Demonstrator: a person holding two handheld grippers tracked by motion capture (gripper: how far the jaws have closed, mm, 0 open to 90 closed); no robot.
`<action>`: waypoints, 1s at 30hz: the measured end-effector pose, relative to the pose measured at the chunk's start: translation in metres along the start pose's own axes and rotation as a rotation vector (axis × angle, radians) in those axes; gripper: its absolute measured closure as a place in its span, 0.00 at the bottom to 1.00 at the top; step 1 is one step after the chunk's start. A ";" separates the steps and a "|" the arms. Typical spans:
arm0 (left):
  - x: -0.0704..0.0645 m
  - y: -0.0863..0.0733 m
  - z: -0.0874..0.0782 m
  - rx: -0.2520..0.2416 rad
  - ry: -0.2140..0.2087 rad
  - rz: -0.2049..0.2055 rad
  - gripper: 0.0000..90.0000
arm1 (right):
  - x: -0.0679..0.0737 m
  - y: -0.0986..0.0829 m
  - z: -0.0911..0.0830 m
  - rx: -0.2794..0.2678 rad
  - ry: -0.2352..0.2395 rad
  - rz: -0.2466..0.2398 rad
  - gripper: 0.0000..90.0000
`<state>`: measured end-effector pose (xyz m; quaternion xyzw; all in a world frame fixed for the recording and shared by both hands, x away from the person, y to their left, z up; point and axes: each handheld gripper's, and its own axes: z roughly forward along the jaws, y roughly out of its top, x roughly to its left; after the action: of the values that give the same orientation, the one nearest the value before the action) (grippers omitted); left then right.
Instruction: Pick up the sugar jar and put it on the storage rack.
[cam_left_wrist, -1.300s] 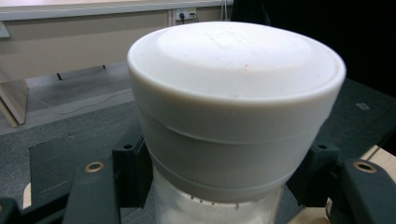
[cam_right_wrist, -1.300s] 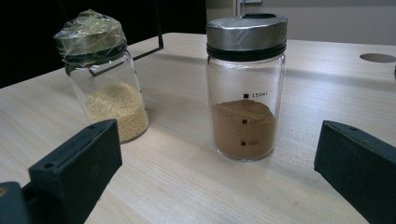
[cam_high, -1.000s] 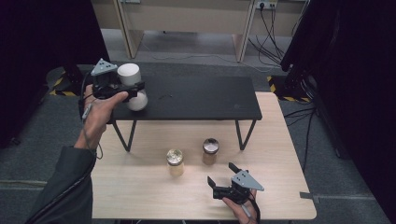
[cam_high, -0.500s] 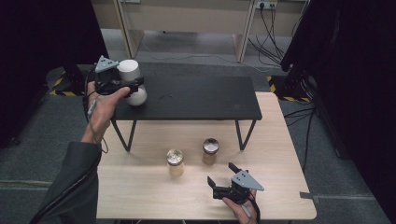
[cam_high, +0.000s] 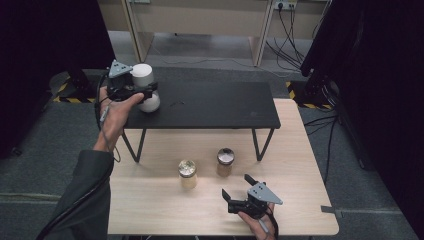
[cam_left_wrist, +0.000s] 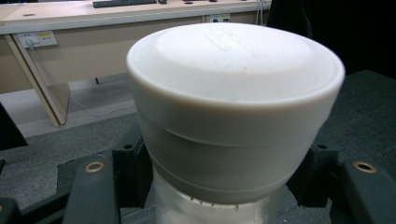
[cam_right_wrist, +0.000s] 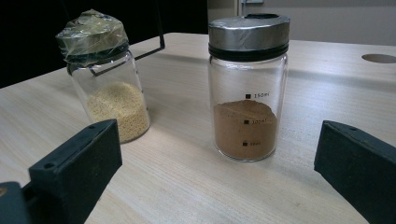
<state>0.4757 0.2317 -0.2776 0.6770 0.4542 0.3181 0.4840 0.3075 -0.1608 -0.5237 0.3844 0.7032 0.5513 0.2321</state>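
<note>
We had the left gripper (cam_high: 142, 92) up at the far left corner of the black bench (cam_high: 210, 105), the low dark one that stood beyond the wooden table (cam_high: 295, 165). Its jaws were closed on the white container (cam_high: 142, 76), gripping it from both sides just under the broad white cap. In the left gripper view the container (cam_left_wrist: 233, 116) sat square between the two black jaws, upright, its pale lower body running down out of sight between them. From the high view we saw the rounded white lower part at the bench's left edge; whether it rested on the bench top or hung just clear of it we could not tell.

Our right gripper (cam_high: 239, 192) lay low over the near edge of the wooden table, toward its right corner, held in the right hand (cam_high: 257, 217). Its jaws stood wide apart and held nothing. In the right gripper view they framed two glass jars well ahead of them: a jar of brown powder (cam_right_wrist: 246, 88) with a metal lid, and to its left a jar of pale yellow grains (cam_right_wrist: 107, 77) with film wrapped over its top. Both jars stood upright near the middle of the table, apart from each other and just in front of the black bench's legs.
</note>
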 end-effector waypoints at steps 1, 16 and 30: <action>0.000 -0.001 0.001 -0.001 0.001 -0.003 0.39 | 0.000 0.000 0.000 -0.001 0.000 0.000 0.01; 0.000 -0.005 0.003 -0.023 0.012 -0.001 0.39 | 0.000 0.000 0.000 -0.001 0.001 -0.001 0.01; -0.005 -0.008 -0.003 -0.039 0.034 -0.051 0.13 | 0.001 0.000 0.000 -0.001 0.000 -0.004 0.01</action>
<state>0.4686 0.2288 -0.2837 0.6501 0.4733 0.3259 0.4972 0.3072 -0.1601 -0.5238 0.3829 0.7037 0.5512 0.2334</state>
